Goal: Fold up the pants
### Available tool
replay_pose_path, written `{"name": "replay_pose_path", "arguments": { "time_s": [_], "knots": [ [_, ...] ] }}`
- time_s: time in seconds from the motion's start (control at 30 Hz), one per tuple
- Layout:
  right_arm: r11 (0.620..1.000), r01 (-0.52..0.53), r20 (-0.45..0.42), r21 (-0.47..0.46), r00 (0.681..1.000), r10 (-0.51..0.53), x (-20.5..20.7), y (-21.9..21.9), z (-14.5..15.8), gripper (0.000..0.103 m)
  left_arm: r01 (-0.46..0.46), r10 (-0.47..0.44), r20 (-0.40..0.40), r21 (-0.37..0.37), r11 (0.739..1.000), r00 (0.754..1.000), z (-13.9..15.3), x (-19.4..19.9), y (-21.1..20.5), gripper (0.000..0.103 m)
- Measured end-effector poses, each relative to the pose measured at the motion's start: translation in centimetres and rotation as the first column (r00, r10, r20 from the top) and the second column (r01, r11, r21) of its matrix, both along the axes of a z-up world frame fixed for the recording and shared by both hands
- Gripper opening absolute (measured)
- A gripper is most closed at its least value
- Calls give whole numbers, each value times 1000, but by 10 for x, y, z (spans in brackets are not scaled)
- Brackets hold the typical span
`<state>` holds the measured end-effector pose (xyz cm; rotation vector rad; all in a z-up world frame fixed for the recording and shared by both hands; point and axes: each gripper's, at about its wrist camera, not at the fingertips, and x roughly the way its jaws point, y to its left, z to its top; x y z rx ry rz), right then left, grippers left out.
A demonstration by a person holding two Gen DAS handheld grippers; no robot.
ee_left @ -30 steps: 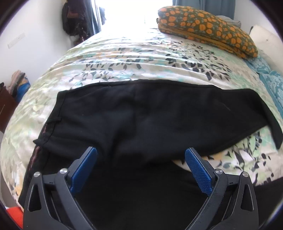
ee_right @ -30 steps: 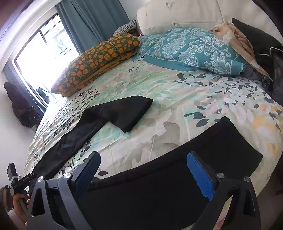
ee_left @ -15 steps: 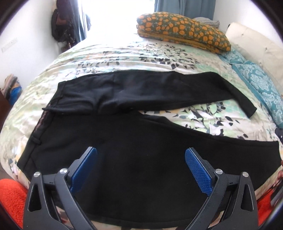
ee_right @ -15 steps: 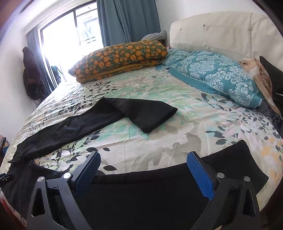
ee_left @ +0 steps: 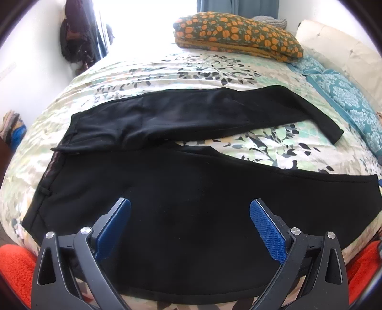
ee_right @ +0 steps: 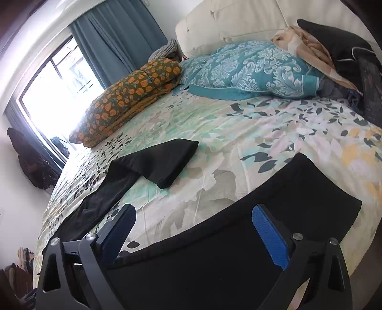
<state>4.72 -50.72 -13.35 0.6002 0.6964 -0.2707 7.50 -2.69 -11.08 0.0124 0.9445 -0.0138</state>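
**Pants spread flat, both claws backed off and empty**

The black pants [ee_left: 181, 190] lie open on the flowered bedspread [ee_left: 181, 71], waistband toward the left edge of the bed, legs splayed in a V: the near leg [ee_right: 250, 226] runs along the bed's front edge, the far leg [ee_left: 203, 114] angles toward the pillows, its cuff [ee_right: 167, 164] lying flat and well apart from the near one. A second ago the left wrist view sat low, close over the seat of the pants; now it takes in the whole garment, so the left claw [ee_left: 189, 226] has pulled up and back. The right claw [ee_right: 193, 236] has tilted but hangs over the near leg's cuff end as before. Both claws stand with fingers wide apart, gripping nothing.

That reads as the laying-out being finished and no fold made yet. The likely next step is bringing one leg over the other. Beyond lie an orange-patterned pillow [ee_left: 238, 33], a teal pillow [ee_right: 250, 69] and the padded headboard [ee_right: 226, 21].
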Motion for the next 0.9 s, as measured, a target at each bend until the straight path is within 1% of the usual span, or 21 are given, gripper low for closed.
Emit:
{"name": "replay_pose_path", "arguments": {
  "time_s": [0.07,0.13,0.17,0.2,0.27,0.33,0.37,0.4,0.43,0.47,0.53,0.57,0.6,0.63,0.67,0.77,0.8,0.9],
  "knots": [
    [995,-97,-22,-29,995,96,17,14,-1,98,-7,7,-12,-2,1000,1000,-5,2,3,101],
    [973,-214,-73,-83,975,209,46,31,-2,97,-11,11,-29,-9,1000,1000,-11,4,4,101],
    [953,-267,-116,-142,961,252,64,42,-2,97,-12,12,-39,-12,1000,999,-15,4,4,101],
    [922,-320,-172,-216,942,287,83,53,-3,97,-10,9,-48,-14,1000,999,-17,5,3,101],
    [849,-417,-282,-324,899,334,119,71,-11,97,1,-1,-64,-11,1000,998,-22,4,2,101],
    [801,-456,-338,-387,879,336,145,79,-19,95,8,-8,-69,1,1000,998,-23,5,1,101],
    [790,-458,-357,-408,876,323,154,81,-22,94,6,-6,-70,7,1000,998,-23,5,2,101],
    [790,-450,-365,-416,879,309,161,81,-24,94,1,0,-70,9,1000,998,-23,6,4,101],
    [802,-427,-352,-417,890,291,162,79,-24,94,-6,6,-73,10,1000,997,-23,8,5,101],
    [823,-393,-320,-411,907,273,159,77,-21,94,-12,13,-77,10,1000,997,-24,10,7,101],
    [866,-330,-226,-375,939,260,142,74,-16,94,-28,29,-84,11,1000,996,-26,14,9,101],
    [881,-311,-191,-356,947,258,133,74,-15,94,-33,33,-86,9,999,996,-27,16,9,101],
    [890,-304,-179,-340,950,256,127,75,-16,94,-36,36,-88,8,999,995,-28,18,9,101],
    [891,-313,-187,-329,946,264,125,77,-19,94,-37,38,-90,7,999,995,-29,21,7,101],
    [884,-333,-201,-330,939,279,125,79,-21,94,-38,39,-95,4,999,995,-31,23,5,101],
    [843,-371,-232,-390,925,300,125,85,-23,94,-36,34,-111,-19,999,993,-34,27,-2,101],
    [839,-374,-238,-395,924,300,124,85,-24,94,-34,31,-113,-27,999,993,-33,27,-5,101],
    [861,-355,-220,-364,931,291,123,80,-25,94,-10,7,-108,-32,999,994,-30,24,-11,101]
  ]
}}
